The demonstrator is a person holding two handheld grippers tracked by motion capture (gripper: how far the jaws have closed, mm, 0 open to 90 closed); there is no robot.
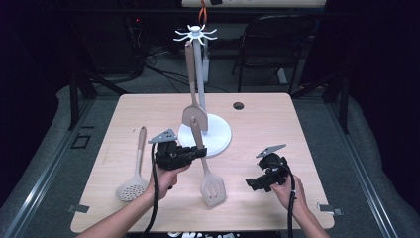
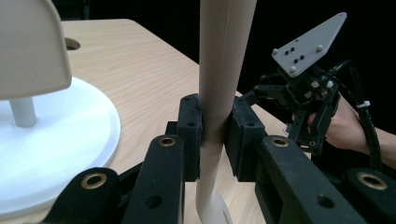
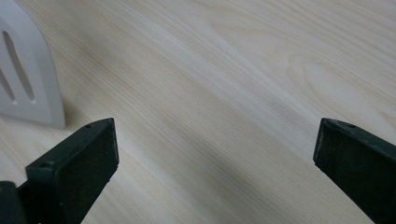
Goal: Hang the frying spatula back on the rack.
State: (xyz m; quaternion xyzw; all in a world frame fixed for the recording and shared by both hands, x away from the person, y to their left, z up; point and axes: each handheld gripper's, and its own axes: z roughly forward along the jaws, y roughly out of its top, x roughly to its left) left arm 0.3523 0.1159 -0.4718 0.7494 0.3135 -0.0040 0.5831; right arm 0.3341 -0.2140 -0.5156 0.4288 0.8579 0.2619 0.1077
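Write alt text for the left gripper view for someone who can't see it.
The left gripper has its two black jaws clamped on the beige handle of a slotted spatula above a light wooden table. At left is a white rack base; at right, a hand holds the right gripper.

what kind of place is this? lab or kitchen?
Likely a lab or recording rig, not a kitchen: a bare wooden table ringed by black curtains, cables on the floor, and a person working the left gripper and right gripper on a slotted spatula.
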